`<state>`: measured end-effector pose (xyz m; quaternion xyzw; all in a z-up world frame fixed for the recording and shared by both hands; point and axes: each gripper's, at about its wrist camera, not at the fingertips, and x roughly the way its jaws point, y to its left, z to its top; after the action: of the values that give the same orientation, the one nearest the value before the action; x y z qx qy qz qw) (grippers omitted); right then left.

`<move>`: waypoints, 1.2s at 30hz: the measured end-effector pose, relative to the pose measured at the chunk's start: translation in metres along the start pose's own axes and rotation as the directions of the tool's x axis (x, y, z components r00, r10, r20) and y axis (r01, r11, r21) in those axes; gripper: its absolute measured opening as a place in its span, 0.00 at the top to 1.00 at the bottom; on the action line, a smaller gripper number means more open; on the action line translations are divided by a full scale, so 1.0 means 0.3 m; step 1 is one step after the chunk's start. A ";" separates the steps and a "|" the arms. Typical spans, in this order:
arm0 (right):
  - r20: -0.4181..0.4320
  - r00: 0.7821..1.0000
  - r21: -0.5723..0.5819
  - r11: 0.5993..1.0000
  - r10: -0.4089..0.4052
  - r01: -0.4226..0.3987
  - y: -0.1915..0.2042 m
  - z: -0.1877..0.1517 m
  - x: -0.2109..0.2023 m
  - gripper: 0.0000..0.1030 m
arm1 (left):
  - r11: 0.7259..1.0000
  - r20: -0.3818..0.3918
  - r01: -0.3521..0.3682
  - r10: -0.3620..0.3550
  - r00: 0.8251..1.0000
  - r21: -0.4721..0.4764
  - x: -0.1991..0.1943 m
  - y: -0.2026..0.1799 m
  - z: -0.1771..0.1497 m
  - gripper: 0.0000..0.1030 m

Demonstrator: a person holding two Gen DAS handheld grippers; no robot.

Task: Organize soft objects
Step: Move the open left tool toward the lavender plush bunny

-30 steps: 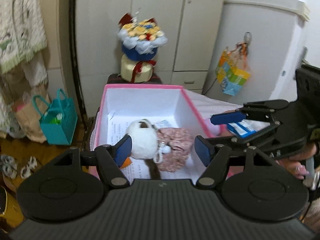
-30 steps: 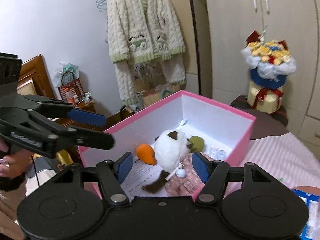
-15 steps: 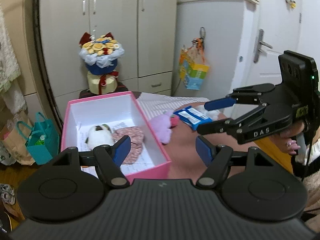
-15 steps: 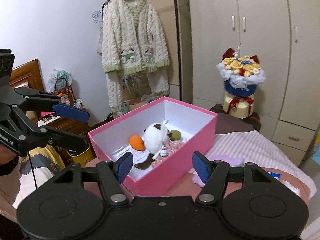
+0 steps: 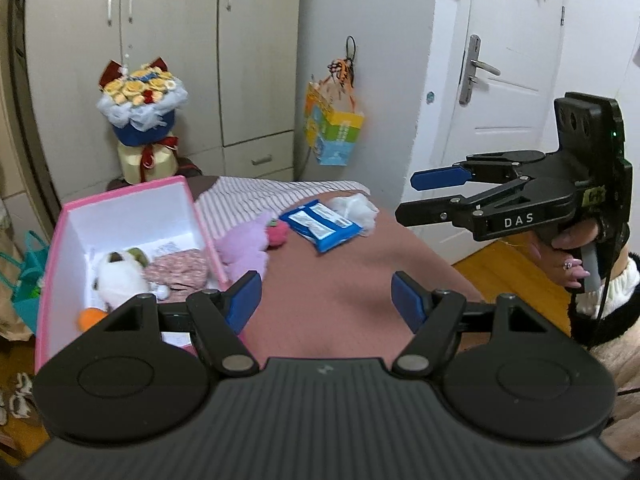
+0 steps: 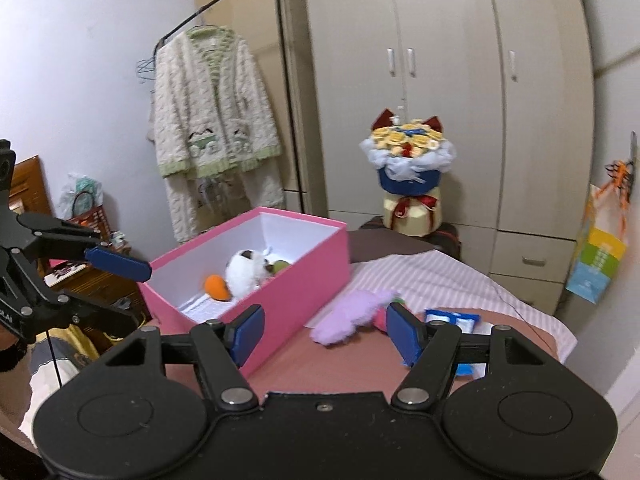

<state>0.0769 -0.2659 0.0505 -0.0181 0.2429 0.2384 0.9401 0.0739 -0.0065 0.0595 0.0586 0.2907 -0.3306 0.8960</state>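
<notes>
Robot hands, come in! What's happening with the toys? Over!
Left gripper open, empty. Right gripper open, empty. White plush already in pink box; purple plush lying on bed outside it. Nothing blocking.

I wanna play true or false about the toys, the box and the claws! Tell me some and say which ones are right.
1. The white plush toy lies inside the pink cardboard box. True.
2. The fluffy purple plush toy is inside that box too. False: it lies on the reddish-brown bed cover, right beside the box.
3. The left claw holds the blue and white packet. False: its jaws stand apart with nothing between them, and the packet lies on the bed cover.
4. An orange soft toy sits in the box next to the white plush. True.
5. The right claw is empty. True.
</notes>
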 end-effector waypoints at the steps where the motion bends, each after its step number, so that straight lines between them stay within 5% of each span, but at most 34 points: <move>1: 0.000 1.000 0.005 1.000 -0.005 0.005 -0.014 -0.006 -0.002 0.30 | 1.000 -0.006 0.007 -0.007 1.000 -0.005 0.017 -0.004 0.002 0.31; 17: -0.019 0.995 0.005 0.995 -0.097 0.097 -0.196 -0.107 0.072 0.30 | 0.998 -0.069 0.017 -0.021 0.997 -0.060 0.309 -0.043 0.024 0.31; 29: -0.021 0.985 0.109 0.979 -0.170 0.172 -0.390 -0.156 0.187 0.30 | 0.984 -0.077 -0.142 0.135 0.988 -0.107 0.548 -0.027 0.031 0.31; 36: -0.026 0.993 0.087 0.989 -0.118 0.119 -0.413 -0.146 0.261 0.30 | 0.951 -0.083 -0.289 0.281 0.956 -0.109 0.657 0.009 0.021 0.31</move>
<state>0.1740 -0.3480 -0.0347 0.0065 0.2616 0.1709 0.9499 0.1993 -0.1165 -0.0460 0.0572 0.3280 -0.1776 0.9261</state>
